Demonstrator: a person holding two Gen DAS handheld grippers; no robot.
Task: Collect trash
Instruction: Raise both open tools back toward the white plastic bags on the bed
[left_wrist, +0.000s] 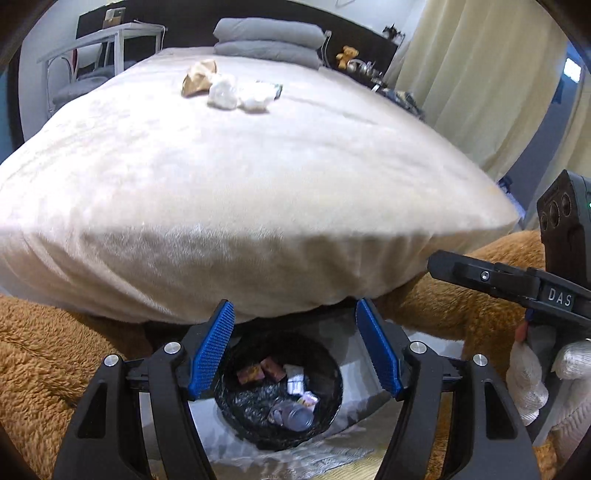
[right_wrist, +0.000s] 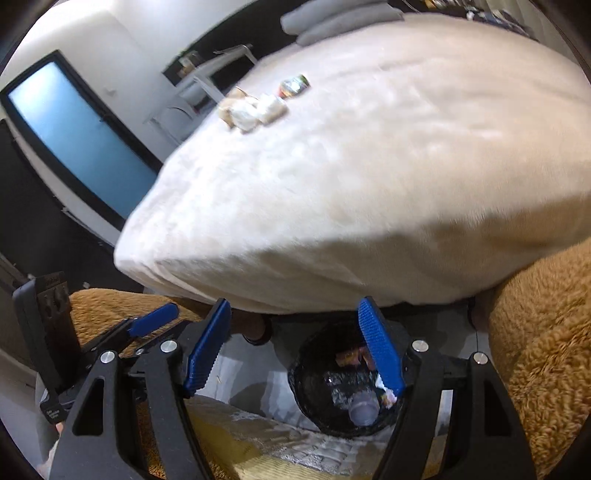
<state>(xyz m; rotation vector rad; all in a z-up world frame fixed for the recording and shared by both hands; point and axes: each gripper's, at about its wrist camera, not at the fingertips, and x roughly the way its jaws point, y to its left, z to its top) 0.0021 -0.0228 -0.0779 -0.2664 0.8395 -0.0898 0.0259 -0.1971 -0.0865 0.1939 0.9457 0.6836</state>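
Left tool (left_wrist: 295, 347) and right tool (right_wrist: 293, 345) both stand open and empty above the round black-lined waste bin (left_wrist: 279, 391), already holding discards. Judged: between drops; next, reach across the cream plush bed (left_wrist: 258, 184) to the crumpled paper trash (left_wrist: 229, 86) near grey pillows (left_wrist: 267, 42)

Cream bed cover (left_wrist: 229, 177), grey pillows (left_wrist: 267, 42), black bin (left_wrist: 325, 369), tan fleecy rug (left_wrist: 48, 354), ridged blue jaws

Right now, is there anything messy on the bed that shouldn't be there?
Yes. A little pile of trash sits on the cream blanket: crumpled brown paper, white wads and a wrapper. It belongs in the black bin on the floor, which already holds rubbish.
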